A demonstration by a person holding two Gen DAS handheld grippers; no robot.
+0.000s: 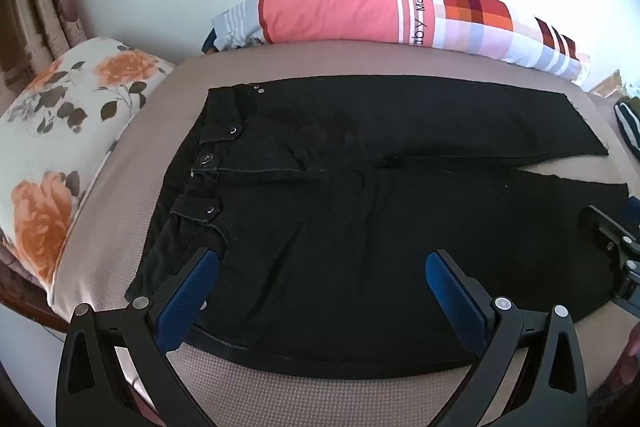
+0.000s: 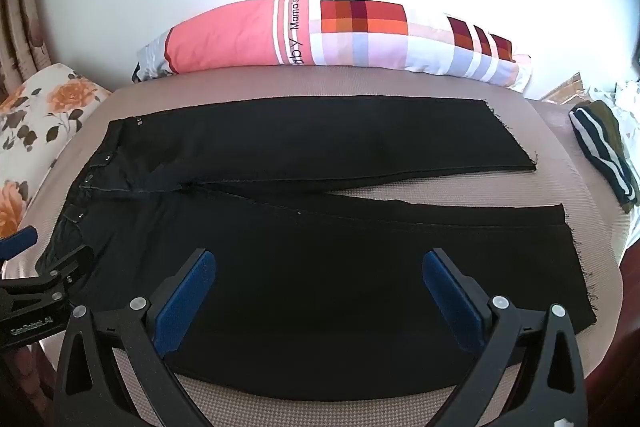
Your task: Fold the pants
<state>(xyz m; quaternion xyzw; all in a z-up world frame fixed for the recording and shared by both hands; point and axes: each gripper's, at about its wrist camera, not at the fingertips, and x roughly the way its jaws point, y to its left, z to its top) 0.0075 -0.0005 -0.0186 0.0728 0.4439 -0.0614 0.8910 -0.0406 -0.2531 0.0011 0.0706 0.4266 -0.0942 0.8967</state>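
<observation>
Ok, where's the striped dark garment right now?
In the right wrist view, the striped garment lies at the bed's right edge, just past the pants' leg hems.

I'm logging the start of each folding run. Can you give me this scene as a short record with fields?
pants: black, flat, unfolded, legs apart, waistband at left
surface: beige bed
left gripper: open, over the waist end
right gripper: open, over the near leg
behind: patterned pillow
left side: floral pillow
</observation>
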